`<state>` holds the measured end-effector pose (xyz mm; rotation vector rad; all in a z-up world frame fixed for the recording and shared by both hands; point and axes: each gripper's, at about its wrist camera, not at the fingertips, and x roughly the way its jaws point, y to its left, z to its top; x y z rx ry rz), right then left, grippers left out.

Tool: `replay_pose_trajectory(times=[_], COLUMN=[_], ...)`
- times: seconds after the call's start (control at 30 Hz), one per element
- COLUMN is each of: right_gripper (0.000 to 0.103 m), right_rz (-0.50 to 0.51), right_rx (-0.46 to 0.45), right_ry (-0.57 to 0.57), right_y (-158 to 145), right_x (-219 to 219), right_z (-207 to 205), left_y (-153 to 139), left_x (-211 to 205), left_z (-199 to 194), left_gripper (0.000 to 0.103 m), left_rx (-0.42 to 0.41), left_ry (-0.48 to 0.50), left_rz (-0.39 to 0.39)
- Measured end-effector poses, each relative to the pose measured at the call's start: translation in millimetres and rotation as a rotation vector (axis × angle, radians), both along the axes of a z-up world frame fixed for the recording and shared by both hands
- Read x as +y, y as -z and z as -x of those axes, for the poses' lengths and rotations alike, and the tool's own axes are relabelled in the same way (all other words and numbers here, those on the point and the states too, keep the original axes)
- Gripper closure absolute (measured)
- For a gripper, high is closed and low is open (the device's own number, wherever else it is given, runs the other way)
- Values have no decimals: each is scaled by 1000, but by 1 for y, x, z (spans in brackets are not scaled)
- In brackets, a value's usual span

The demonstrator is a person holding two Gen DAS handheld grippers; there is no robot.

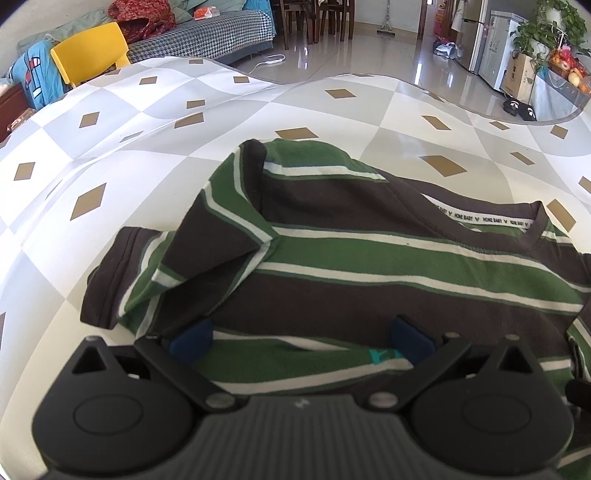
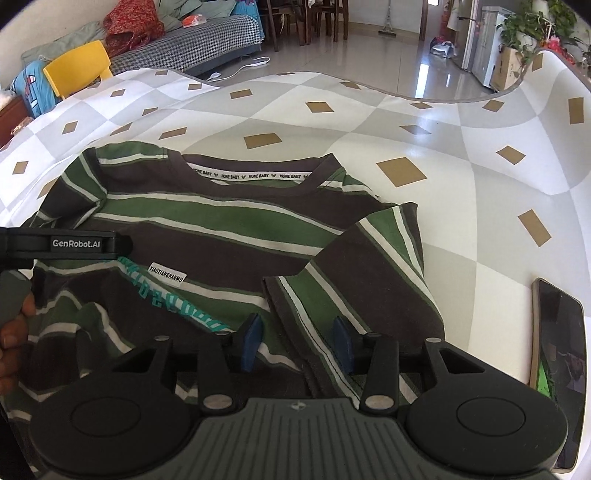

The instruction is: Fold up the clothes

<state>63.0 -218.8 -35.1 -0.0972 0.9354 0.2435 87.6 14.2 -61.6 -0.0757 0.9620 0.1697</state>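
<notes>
One striped shirt [image 2: 229, 236] flat on table [image 2: 480, 221], collar far; both claws [image 1: 301, 338] [image 2: 297, 341] apart.

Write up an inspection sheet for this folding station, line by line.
Surface: table under a grey and white checked cloth with tan diamonds.
Job's things: striped shirt lying flat, both sleeves folded inward.
Clutter: phone at the table's right edge.
Grippers: left gripper open wide over the shirt's lower part; right gripper open, straddling the folded sleeve's edge.
Cables: white power strip on the floor.
Surroundings: yellow chair, sofa, fridge.
</notes>
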Motion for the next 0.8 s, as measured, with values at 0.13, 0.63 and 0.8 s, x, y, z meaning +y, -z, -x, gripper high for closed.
replay_pose_trajectory(times=[0.13,0.63,0.8], right_gripper=[84,92,84], right_rz=[-14,-155,-233], right_rx=[-15,-138,-119], right_ry=[39,194,170], right_y=[-1,-35,-40], right_x=[-6,-40,-44], right_z=[-9,-24,-24], left_y=[0,1,1], left_x=[6,23,22], left_z=[-6,-19,-19], left_gripper=[0,0,0], left_rx=[4,5,7], left_ry=[-28,-124,-127], left_rz=[-1,-5,-3])
